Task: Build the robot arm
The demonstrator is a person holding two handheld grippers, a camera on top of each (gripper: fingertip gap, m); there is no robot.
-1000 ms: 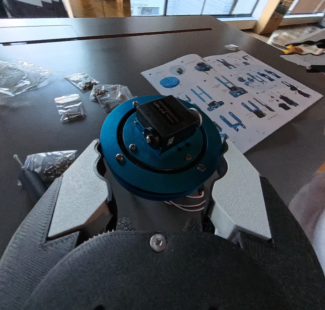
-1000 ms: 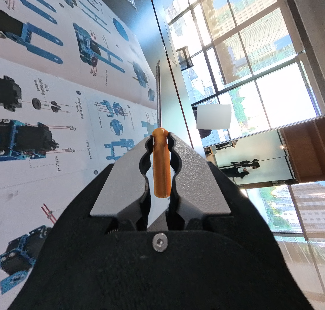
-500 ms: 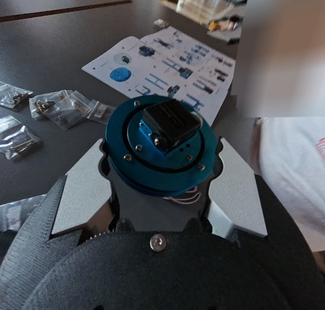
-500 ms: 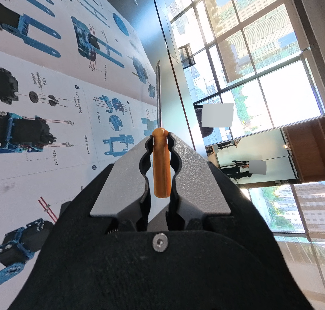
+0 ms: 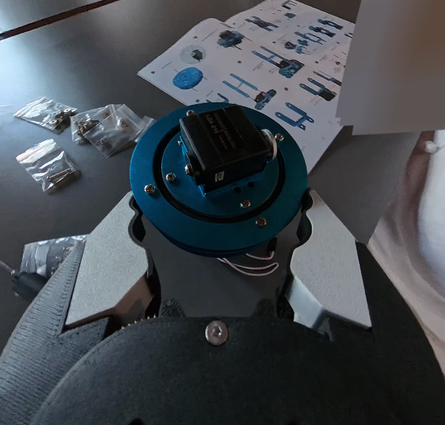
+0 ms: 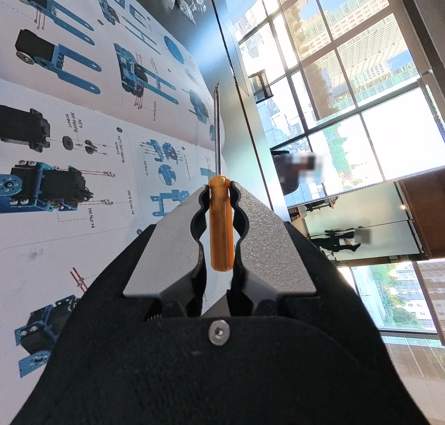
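My left gripper (image 5: 221, 200) is shut on a blue round base (image 5: 212, 218), its fingers clasping the disc's left and right rim. A black servo block (image 5: 224, 146) is mounted on top of the base, and thin white and red wires (image 5: 252, 266) hang out underneath. The base is over the dark table (image 5: 72, 64), at the near edge of a printed assembly sheet (image 5: 265, 52). My right gripper (image 6: 219, 189) is shut on an orange-handled screwdriver (image 6: 221, 225). Its thin metal shaft (image 6: 217, 129) points forward over the same sheet (image 6: 72, 124). The right view is rolled sideways.
Several small clear bags of screws (image 5: 108, 129) lie left of the base, one more nearer left (image 5: 48, 170). A black-handled tool (image 5: 24, 285) and another bag (image 5: 43, 254) lie by the left finger. A person in white (image 5: 409, 220) is close on the right. Large windows (image 6: 361, 76) stand beyond the table. One gripper's finger ends stand about 40 cm off the other's. About 5 cm separates my left fingertips from the black servo block (image 5: 224, 146).
The left gripper, still holding the blue base, has swung and tilted down, so the sheet and bags shifted in view. The right gripper with the screwdriver drifted slightly over the sheet.
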